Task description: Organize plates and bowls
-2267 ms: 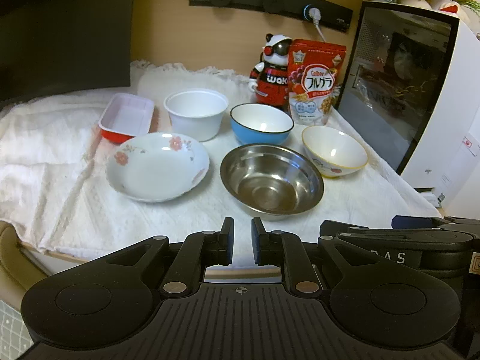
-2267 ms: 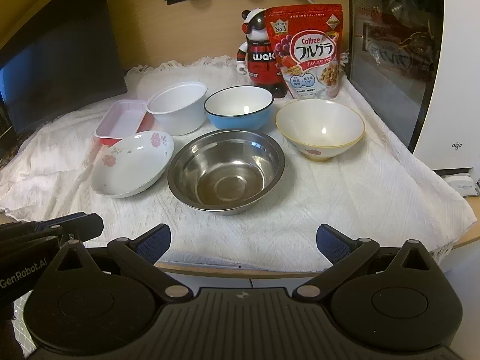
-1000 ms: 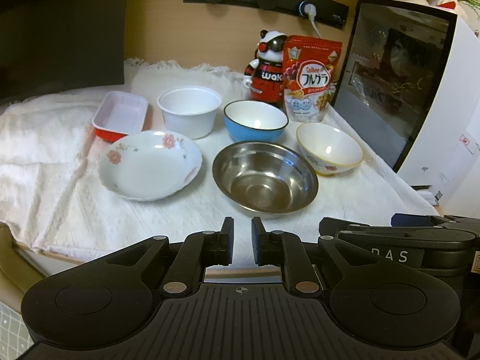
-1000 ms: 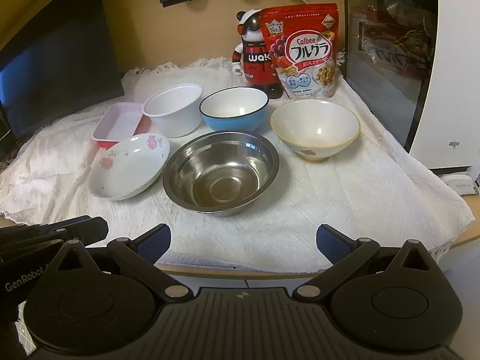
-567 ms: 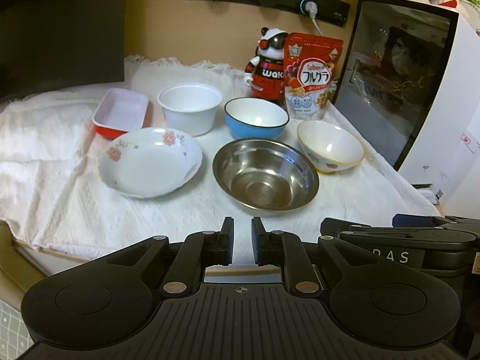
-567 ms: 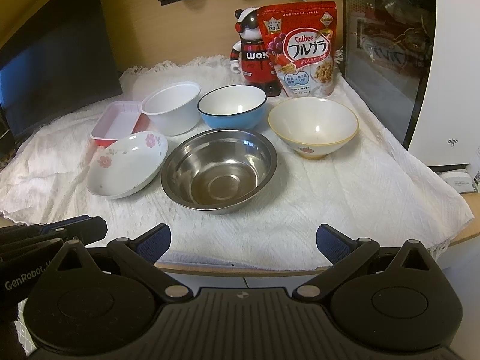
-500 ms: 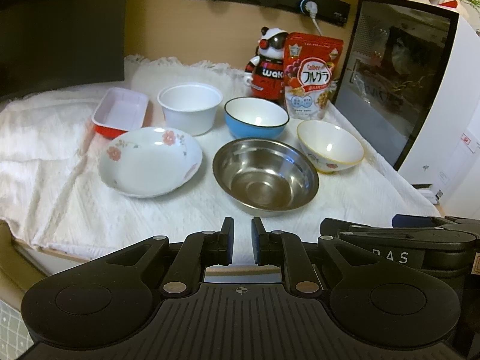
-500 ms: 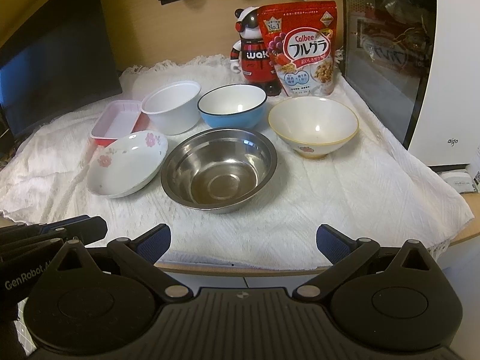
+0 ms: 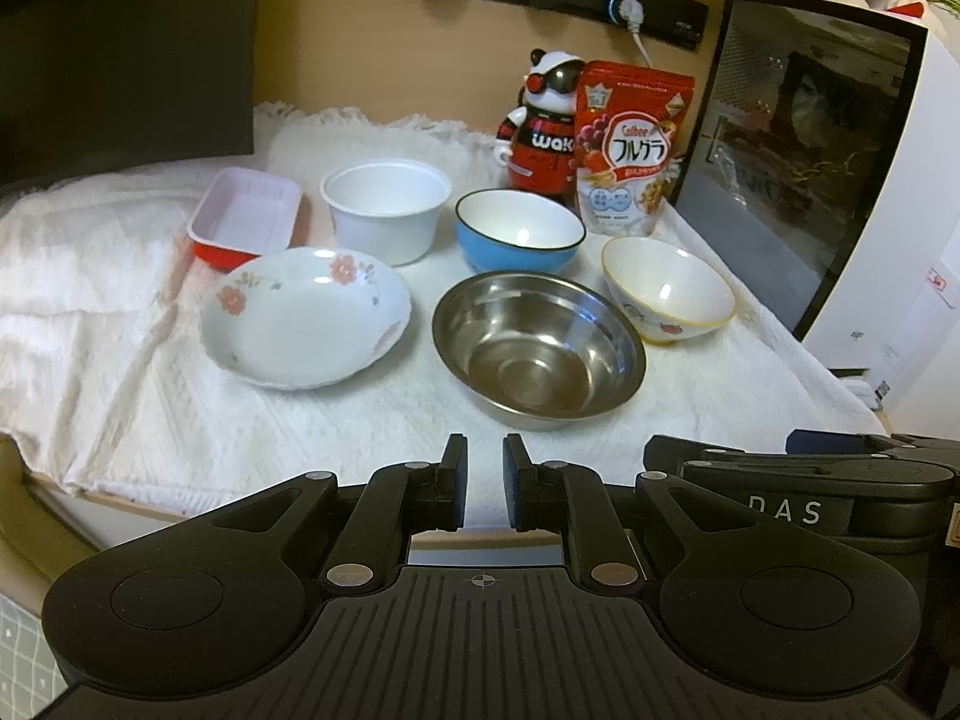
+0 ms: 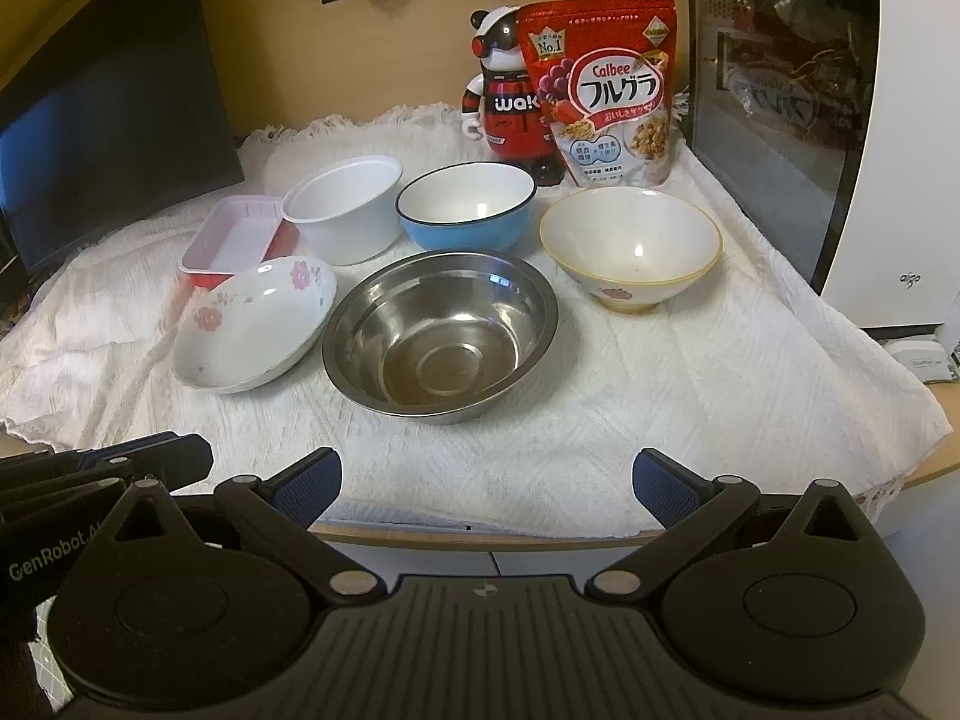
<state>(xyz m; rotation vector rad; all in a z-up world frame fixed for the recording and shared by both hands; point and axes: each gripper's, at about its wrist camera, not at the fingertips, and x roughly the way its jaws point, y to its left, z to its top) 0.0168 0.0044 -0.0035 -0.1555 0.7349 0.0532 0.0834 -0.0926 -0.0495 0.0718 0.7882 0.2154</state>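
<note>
Nothing stacked yet: floral plate, steel bowl, blue bowl all separate. Left hand-held gripper nearly closed, empty; right hand-held gripper wide, empty.

Both wrist cameras are looking from the worktop's near edge toward the steel bowl, left view sitting leftward, both sharing all dishes.
</note>
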